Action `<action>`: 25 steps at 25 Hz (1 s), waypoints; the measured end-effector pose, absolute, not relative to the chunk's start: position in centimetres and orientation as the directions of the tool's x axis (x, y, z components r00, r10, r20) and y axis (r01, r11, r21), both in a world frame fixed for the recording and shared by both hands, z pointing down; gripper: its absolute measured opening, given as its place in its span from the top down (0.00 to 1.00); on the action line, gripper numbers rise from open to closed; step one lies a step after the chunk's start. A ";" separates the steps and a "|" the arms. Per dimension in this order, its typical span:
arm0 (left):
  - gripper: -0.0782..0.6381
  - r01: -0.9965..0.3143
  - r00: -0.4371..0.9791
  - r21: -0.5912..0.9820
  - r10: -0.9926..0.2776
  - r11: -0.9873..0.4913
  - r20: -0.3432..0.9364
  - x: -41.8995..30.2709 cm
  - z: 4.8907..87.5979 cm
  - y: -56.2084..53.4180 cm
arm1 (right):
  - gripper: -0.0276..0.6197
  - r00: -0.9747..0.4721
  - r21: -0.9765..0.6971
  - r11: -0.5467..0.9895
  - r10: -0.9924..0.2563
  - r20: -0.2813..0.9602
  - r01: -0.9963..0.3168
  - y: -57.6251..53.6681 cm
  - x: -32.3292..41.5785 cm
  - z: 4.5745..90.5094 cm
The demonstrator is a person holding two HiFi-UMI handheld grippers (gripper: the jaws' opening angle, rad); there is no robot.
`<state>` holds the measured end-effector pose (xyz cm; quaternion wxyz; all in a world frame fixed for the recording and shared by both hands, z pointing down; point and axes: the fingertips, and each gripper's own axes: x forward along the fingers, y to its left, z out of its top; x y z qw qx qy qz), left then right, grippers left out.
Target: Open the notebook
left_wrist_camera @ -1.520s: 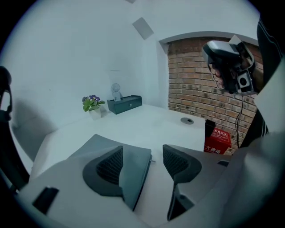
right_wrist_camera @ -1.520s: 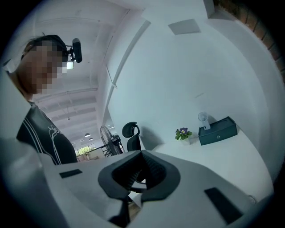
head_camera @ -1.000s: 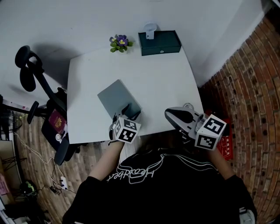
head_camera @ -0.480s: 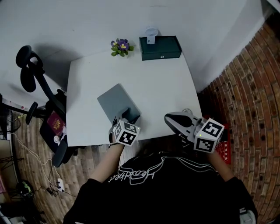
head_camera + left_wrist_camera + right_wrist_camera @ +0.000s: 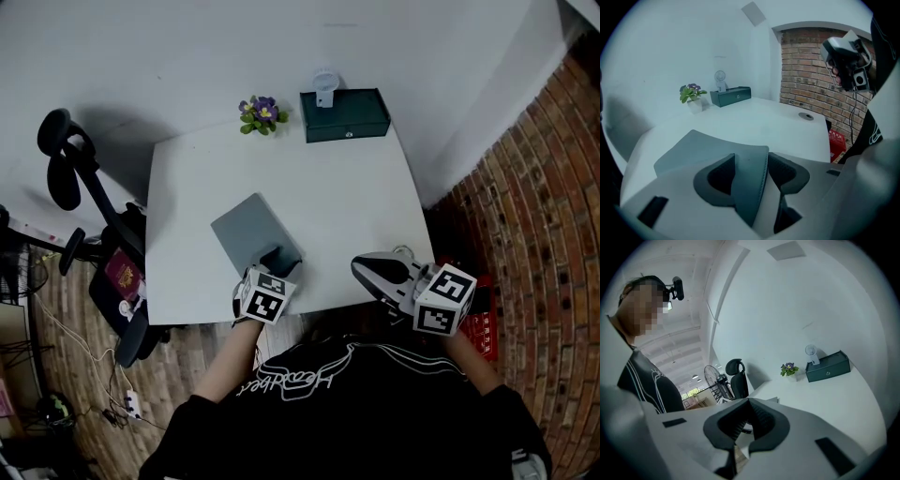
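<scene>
A grey notebook lies closed on the white table, turned at an angle, near the front edge. My left gripper points steeply down at its near corner. In the left gripper view the cover's corner stands lifted between the two pads of the left gripper. The jaws are closing round it, and a gap still shows at the right pad. My right gripper hangs over the table's front right edge, away from the notebook. Its pads meet at the tips with nothing between them.
At the table's far edge stand a dark green box, a small white fan and a potted flower. A round grommet sits near the right edge. An office chair stands left, a brick wall right.
The left gripper stays at the notebook's near corner and its jaws have drawn closer round the cover's corner. The right gripper has hardly moved.
</scene>
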<state>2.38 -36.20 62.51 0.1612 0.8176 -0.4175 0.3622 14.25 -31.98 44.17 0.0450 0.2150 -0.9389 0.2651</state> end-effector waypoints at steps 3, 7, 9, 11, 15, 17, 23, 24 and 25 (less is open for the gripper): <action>0.56 -0.811 0.408 0.002 -0.563 -0.585 0.719 2.1 62.1 -36.1 | 0.96 -0.901 -0.480 0.764 -0.388 0.192 -0.431 -32.1 14.4 44.2; 0.64 -0.815 0.428 0.026 -0.570 -0.579 0.701 2.2 60.9 -35.8 | 0.96 -0.899 -0.486 0.758 -0.399 0.183 -0.435 -32.2 14.3 44.2; 0.70 -0.810 0.443 0.035 -0.572 -0.585 0.691 2.4 60.5 -35.6 | 0.96 -0.898 -0.484 0.759 -0.401 0.180 -0.435 -32.1 14.0 44.1; 0.73 -0.807 0.454 0.042 -0.573 -0.589 0.682 2.4 60.2 -35.4 | 0.96 -0.899 -0.483 0.760 -0.400 0.179 -0.434 -31.8 13.5 44.0; 0.81 -0.794 0.467 0.029 -0.579 -0.607 0.668 2.4 59.1 -34.8 | 0.96 -0.898 -0.488 0.757 -0.406 0.172 -0.435 -31.2 12.7 43.4; 0.82 -0.789 0.470 0.018 -0.585 -0.614 0.660 2.3 58.4 -34.6 | 0.96 -0.897 -0.488 0.757 -0.410 0.163 -0.434 -30.8 12.2 42.9; 0.82 -0.780 0.476 -0.009 -0.602 -0.626 0.642 1.3 56.2 -34.2 | 0.96 -0.895 -0.502 0.747 -0.417 0.157 -0.436 -29.4 10.9 42.2; 0.82 -0.778 0.477 -0.013 -0.604 -0.628 0.639 1.1 55.9 -34.0 | 0.96 -0.895 -0.503 0.746 -0.418 0.156 -0.436 -29.2 10.6 42.1; 0.83 -0.777 0.477 -0.018 -0.608 -0.629 0.635 0.9 55.5 -33.9 | 0.96 -0.895 -0.503 0.746 -0.419 0.154 -0.436 -28.9 10.4 41.9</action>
